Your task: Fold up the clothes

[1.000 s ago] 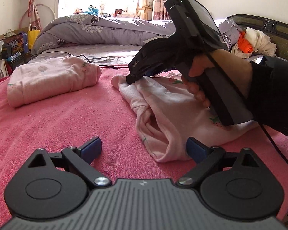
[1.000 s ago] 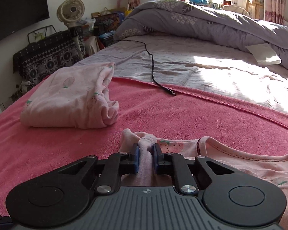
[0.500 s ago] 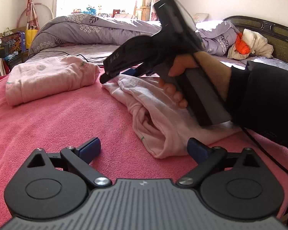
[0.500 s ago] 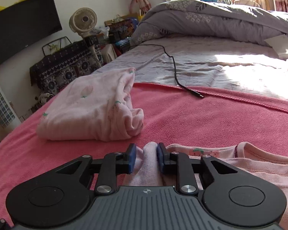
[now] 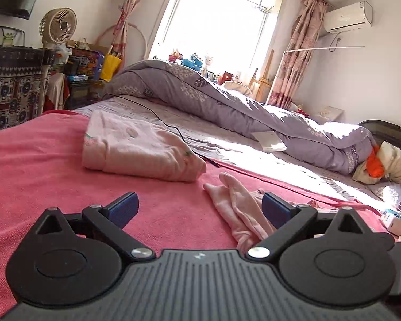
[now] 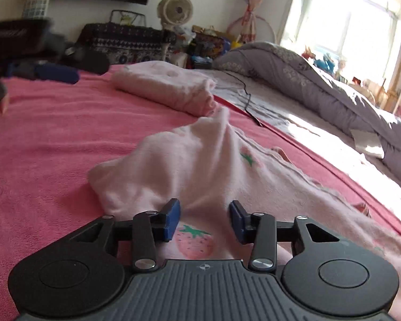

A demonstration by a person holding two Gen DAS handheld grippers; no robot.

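Fingers of the right gripper [image 6: 203, 219] are closing, part open over the pink strawberry garment [image 6: 200, 165] on the bed's pink blanket [image 6: 53, 139], pads clear of cloth. Left gripper [image 5: 199, 207] fingers gape wide, empty, beside its sleeve. A shallow pinch might catch one layer and skew the fold, nudging the folded pile [image 5: 136, 149].

Bed [image 5: 240, 144] under pink blanket [image 5: 40, 160], folded pink garment [image 5: 136, 152], loose strawberry-print top [image 6: 200, 165], rolled grey duvet [image 5: 227, 101], black cable [image 5: 157, 115]
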